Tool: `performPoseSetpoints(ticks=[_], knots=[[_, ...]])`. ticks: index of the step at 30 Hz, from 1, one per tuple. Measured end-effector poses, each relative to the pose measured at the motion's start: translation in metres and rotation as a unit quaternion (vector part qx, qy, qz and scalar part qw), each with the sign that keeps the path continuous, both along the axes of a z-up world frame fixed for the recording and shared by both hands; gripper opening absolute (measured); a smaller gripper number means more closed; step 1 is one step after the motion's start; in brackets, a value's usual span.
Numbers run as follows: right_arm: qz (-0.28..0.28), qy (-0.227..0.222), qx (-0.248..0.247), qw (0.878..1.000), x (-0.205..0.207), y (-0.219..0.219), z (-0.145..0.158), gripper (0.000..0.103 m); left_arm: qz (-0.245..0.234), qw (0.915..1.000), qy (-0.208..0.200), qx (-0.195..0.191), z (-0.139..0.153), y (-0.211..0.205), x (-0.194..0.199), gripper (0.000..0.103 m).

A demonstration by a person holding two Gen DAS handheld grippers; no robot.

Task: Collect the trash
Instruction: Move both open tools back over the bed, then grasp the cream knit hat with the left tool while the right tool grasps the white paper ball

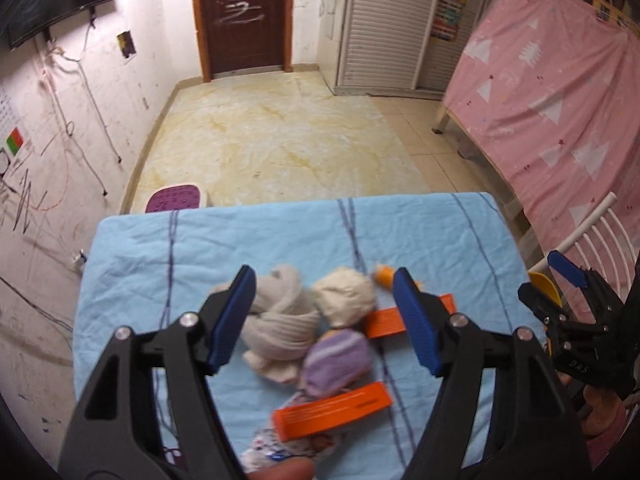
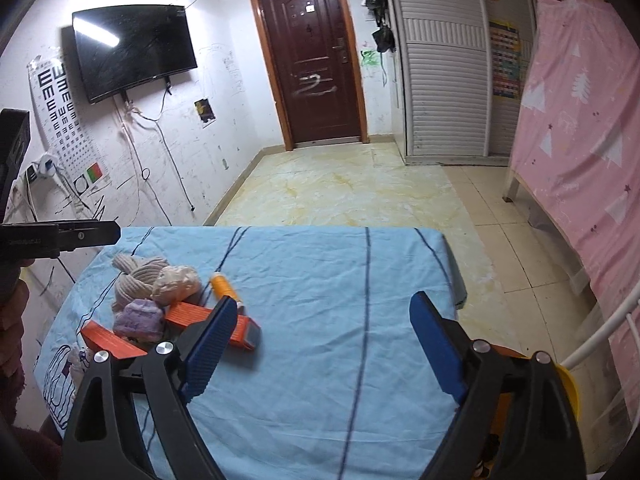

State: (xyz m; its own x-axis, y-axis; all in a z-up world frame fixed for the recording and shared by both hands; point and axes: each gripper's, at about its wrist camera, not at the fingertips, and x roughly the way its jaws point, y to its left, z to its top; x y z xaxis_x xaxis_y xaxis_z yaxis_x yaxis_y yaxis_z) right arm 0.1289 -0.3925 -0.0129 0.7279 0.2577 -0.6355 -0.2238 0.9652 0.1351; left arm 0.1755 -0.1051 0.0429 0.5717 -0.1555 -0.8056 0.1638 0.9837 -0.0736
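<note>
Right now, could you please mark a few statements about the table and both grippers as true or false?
1. The left gripper is clamped on a sock. False: its jaws stand open above the pile.
2. The right gripper holds nothing. True.
3. The purple bundle lies against an orange box. True.
4. The small orange bottle stands upright. False: it lies on its side.
5. The tablecloth is pink. False: light blue.

free: table (image 2: 320,320) mid/R | blocked: trash pile (image 2: 160,300) L
</note>
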Motion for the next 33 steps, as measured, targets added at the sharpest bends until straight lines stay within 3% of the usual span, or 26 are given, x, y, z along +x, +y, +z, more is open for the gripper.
performPoseSetpoints(ticks=[8,17,28,32,33], knots=[[0.028,0.006,-0.011,1.0,0.008,0.036,-0.001,0.083,0.017,0.9998,0.01,-0.008,-0.011,0.03,0.003,0.068],[0.076,0.016,-0.019,0.997,0.018,0.079,-0.004,0.083,0.044,0.9974,0.056,-0.011,-0.044,0.051,0.017,0.068],[0.131,0.035,-0.037,0.99,0.037,0.126,-0.016,0.083,0.055,0.9889,0.104,-0.091,-0.069,0.064,0.046,0.07],[0.146,0.044,-0.038,0.988,0.045,0.137,-0.02,0.083,0.054,0.9872,0.11,-0.102,-0.077,0.063,0.055,0.07],[0.149,0.047,-0.037,0.987,0.047,0.139,-0.021,0.083,0.051,0.9867,0.112,-0.106,-0.079,0.062,0.056,0.065]])
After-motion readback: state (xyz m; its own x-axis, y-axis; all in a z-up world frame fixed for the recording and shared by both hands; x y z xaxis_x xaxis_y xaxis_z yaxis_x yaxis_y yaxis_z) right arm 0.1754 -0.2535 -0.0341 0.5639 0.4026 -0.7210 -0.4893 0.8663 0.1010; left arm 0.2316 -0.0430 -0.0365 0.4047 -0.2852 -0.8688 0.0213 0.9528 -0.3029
